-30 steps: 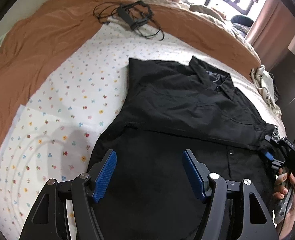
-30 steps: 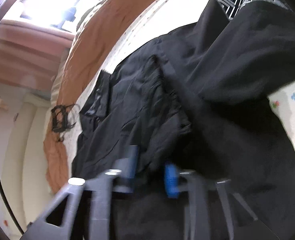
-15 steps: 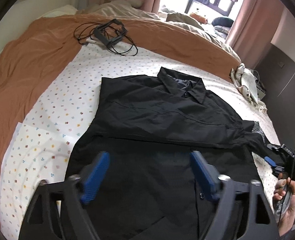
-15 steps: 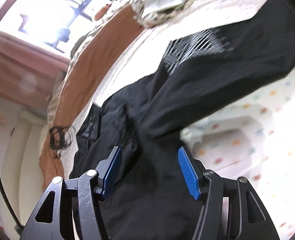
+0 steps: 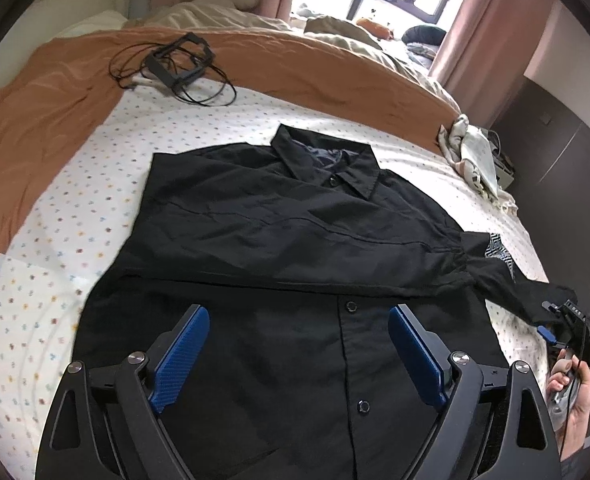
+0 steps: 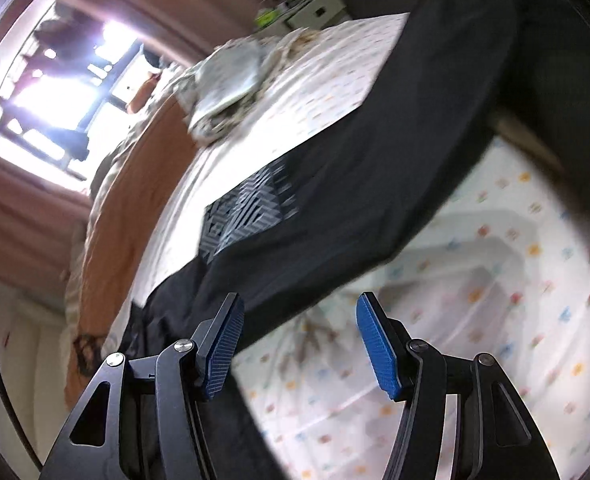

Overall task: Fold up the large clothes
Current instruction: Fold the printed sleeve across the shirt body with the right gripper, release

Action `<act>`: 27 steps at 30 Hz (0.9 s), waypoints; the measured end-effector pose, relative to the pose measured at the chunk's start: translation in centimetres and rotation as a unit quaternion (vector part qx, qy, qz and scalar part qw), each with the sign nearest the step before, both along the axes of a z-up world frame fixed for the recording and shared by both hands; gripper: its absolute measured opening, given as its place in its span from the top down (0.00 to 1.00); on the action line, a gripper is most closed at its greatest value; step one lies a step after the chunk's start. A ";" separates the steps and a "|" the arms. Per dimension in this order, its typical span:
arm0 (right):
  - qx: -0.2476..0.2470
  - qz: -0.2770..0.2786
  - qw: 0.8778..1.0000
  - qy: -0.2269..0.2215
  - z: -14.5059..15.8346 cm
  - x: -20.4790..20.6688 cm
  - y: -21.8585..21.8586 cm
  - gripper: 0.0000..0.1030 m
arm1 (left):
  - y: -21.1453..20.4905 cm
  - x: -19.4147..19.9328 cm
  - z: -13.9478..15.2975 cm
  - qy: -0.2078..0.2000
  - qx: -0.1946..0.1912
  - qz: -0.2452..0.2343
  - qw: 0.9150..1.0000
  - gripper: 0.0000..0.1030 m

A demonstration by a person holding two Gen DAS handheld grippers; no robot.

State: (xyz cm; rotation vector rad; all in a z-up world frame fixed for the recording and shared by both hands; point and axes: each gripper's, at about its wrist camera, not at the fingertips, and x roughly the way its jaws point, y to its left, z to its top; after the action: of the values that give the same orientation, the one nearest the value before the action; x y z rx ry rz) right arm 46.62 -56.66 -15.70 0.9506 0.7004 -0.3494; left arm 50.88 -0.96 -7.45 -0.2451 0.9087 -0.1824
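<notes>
- The black shirt (image 5: 295, 240) lies front up on the flower-print sheet (image 5: 75, 220) of a bed, collar toward the window, its buttoned placket running toward the camera.
- One sleeve (image 5: 335, 256) is folded across the chest; its cuff end (image 6: 435, 140) reaches past the shirt's right edge, showing a patterned lining.
- The left gripper (image 5: 299, 356) hovers over the shirt's lower front, jaws spread wide with nothing between them.
- The right gripper (image 6: 295, 344) is released too, blue pads apart, just beside the sleeve's end over the sheet; that view is blurred.
- An orange blanket (image 5: 55, 92) borders the sheet, with a black frame and cables (image 5: 175, 68) lying on it.
- A crumpled pale cloth (image 5: 475, 152) sits at the bed's far right edge.
- No container can be made out with certainty.
</notes>
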 end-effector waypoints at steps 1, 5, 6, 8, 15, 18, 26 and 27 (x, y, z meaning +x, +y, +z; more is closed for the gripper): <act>-0.008 -0.004 1.000 0.006 -0.1 0.0 -0.6 0.42 | -0.2 0.1 -0.2 0.000 0.003 -0.001 1.000 0.11; -0.023 -0.018 0.999 0.018 -0.7 -0.5 -2.8 0.42 | -0.6 0.9 -1.7 0.008 0.001 -0.002 1.000 0.11; -0.028 -0.022 0.999 0.020 -0.8 -0.6 -3.3 0.42 | -0.6 1.1 -2.1 0.011 -0.002 -0.001 1.000 0.11; -0.040 -0.030 0.998 0.025 -0.8 -0.8 -4.1 0.42 | -0.5 1.5 -2.9 0.017 -0.009 0.001 1.000 0.11; -0.047 -0.062 0.996 0.040 -1.9 -1.2 -6.4 0.43 | -0.2 2.3 -4.8 0.030 -0.012 0.004 0.999 0.11; -0.071 -0.077 0.994 0.028 -1.8 -0.9 -7.2 0.76 | 0.3 2.2 -4.9 0.031 -0.014 0.007 0.999 0.11; -0.122 -0.040 0.988 -0.081 4.6 -0.9 -2.7 0.95 | 2.9 1.4 -4.0 0.026 -0.024 0.021 0.999 0.11; -0.122 -0.034 0.987 -0.098 5.4 -0.9 -2.0 0.95 | 3.2 1.2 -3.7 0.024 -0.024 0.022 0.999 0.11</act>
State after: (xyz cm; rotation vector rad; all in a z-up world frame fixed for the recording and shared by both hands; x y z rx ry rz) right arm 45.74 -58.70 -10.33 0.7654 0.4352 -0.3863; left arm 52.05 2.26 -11.20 -0.3140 0.9463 -0.1580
